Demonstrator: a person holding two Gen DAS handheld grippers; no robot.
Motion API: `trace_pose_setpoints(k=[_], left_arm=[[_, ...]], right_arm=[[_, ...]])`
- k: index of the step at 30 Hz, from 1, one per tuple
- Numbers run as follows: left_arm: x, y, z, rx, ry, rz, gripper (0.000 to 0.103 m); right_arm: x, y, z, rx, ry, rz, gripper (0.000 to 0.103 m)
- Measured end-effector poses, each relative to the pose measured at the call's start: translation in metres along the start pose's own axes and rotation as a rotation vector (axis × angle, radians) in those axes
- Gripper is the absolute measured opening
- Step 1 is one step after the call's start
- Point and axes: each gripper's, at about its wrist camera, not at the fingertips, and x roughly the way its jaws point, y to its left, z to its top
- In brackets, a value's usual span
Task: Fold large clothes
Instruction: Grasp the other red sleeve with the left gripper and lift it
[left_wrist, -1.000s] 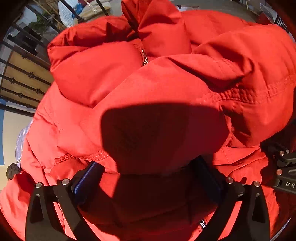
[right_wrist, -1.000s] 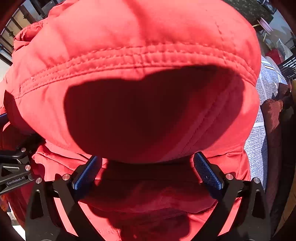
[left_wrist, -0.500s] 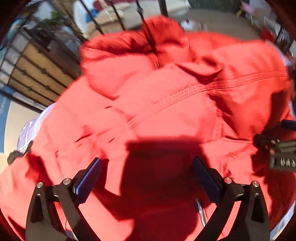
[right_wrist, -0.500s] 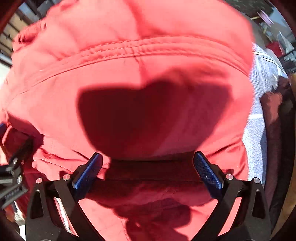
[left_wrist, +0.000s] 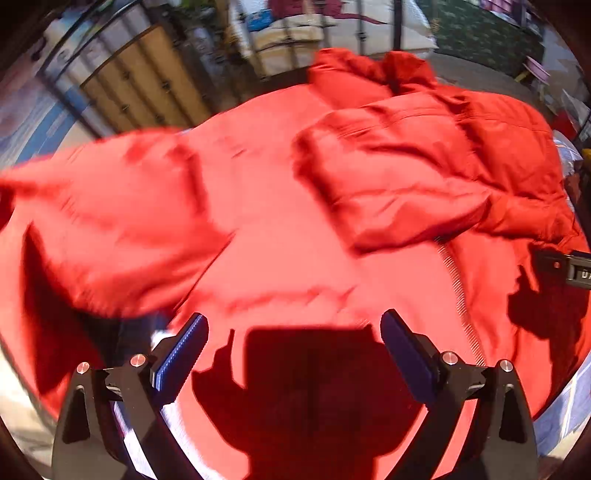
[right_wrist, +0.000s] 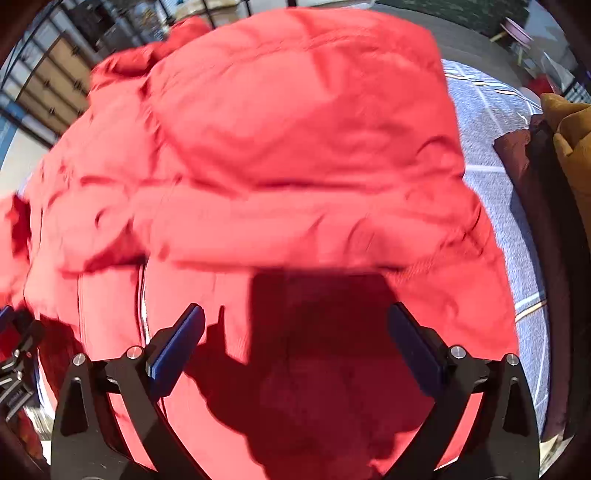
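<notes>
Both grippers have drawn back from the red jacket (left_wrist: 295, 229), left gripper (left_wrist: 293, 354) and right gripper (right_wrist: 295, 347) fingers released, leaving its sleeves folded inward across the bed (right_wrist: 491, 147).

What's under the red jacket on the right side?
The red jacket lies on a blue-grey patterned cloth, which shows past its right edge. What that cloth covers is hidden. Both grippers, left and right, are open above the jacket.

The puffer jacket (left_wrist: 280, 229) was bright red, with a silver zipper (left_wrist: 458, 291). Each hand-held gripper (right_wrist: 295, 343) was black with blue pads (right_wrist: 173, 347). The cloth (right_wrist: 491, 147) beneath looked pale blue-grey with thin light stripes, though blurred.
</notes>
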Motion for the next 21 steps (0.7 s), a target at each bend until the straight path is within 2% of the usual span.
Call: trace_pose_setpoints(k=[8, 11, 17, 21], left_arm=[[-0.022, 0.091, -0.065, -0.244, 0.012, 0.096, 0.092], [-0.033, 0.116, -0.09, -0.323, 0.016, 0.104, 0.092], [-0.045, 0.14, -0.13, -0.395, 0.019, 0.146, 0.092], [-0.037, 0.156, -0.134, -0.434, 0.026, 0.185, 0.083]], right_arm=[[-0.005, 0.034, -0.03, -0.092, 0.012, 0.017, 0.098], [-0.01, 0.053, -0.038, -0.132, 0.009, 0.023, 0.098], [-0.014, 0.081, -0.047, -0.193, 0.008, 0.031, 0.098], [-0.014, 0.102, -0.052, -0.21, 0.011, 0.033, 0.098]])
